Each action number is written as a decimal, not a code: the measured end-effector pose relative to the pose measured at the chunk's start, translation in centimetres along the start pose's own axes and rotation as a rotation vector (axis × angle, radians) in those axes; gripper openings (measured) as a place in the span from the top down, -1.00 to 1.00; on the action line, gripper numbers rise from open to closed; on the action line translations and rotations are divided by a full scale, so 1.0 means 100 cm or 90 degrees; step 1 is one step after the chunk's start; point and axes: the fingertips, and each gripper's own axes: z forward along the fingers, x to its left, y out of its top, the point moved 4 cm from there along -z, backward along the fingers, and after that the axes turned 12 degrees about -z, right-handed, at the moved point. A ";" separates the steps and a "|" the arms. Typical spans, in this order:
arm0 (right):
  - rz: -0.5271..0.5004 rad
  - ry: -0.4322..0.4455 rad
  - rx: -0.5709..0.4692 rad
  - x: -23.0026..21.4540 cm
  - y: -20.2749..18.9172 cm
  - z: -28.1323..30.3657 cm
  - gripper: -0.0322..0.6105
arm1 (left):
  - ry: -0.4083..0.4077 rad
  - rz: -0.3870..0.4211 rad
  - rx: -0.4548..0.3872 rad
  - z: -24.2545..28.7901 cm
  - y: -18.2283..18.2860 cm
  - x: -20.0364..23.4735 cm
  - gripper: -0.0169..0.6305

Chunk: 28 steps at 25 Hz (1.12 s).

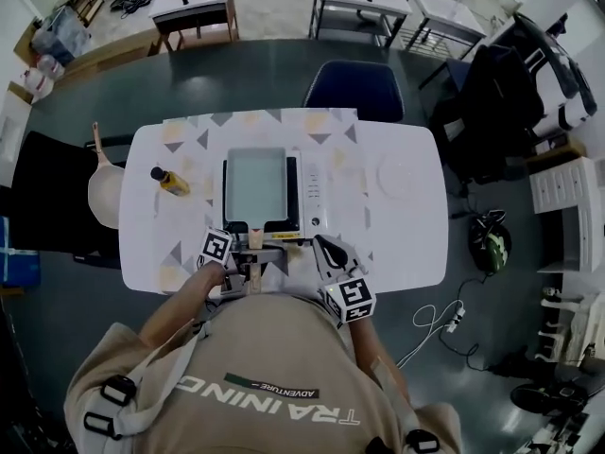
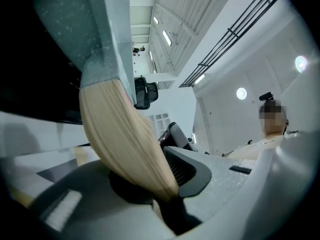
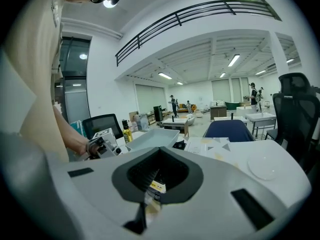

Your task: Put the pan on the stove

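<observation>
pan (image 1: 255, 187) covers stove (image 1: 314, 201), handle (image 1: 255, 241) end hidden

The stove (image 1: 313, 197) stands at the middle of the table (image 1: 416, 244), and the pan (image 1: 255, 183) lies on its left part, handle (image 1: 255, 241) pointing back to the near edge. The left gripper (image 1: 248, 265) sits at that handle's near end; the right gripper (image 1: 326, 251) is just to its right, over the table's near edge. Left of the stove lies a bottle (image 1: 170, 181) – further left, at the table's left edge, a wooden board (image 1: 104, 192). Right of the stove lies a plate (image 1: 397, 175), apart from it. Behind the table stands a chair (image 1: 353, 88); to the far right, off the table, a set of drawers (image 1: 567, 197).
</observation>
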 end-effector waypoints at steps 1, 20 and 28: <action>-0.002 0.002 0.002 0.000 -0.001 -0.002 0.90 | -0.006 -0.001 0.000 0.001 -0.001 -0.001 0.75; -0.002 0.036 -0.009 0.017 0.008 -0.008 0.90 | 0.006 -0.066 -0.016 0.009 -0.001 -0.001 0.75; -0.005 0.039 -0.012 0.021 0.009 -0.007 0.90 | -0.030 -0.150 -0.075 0.009 0.006 -0.001 0.75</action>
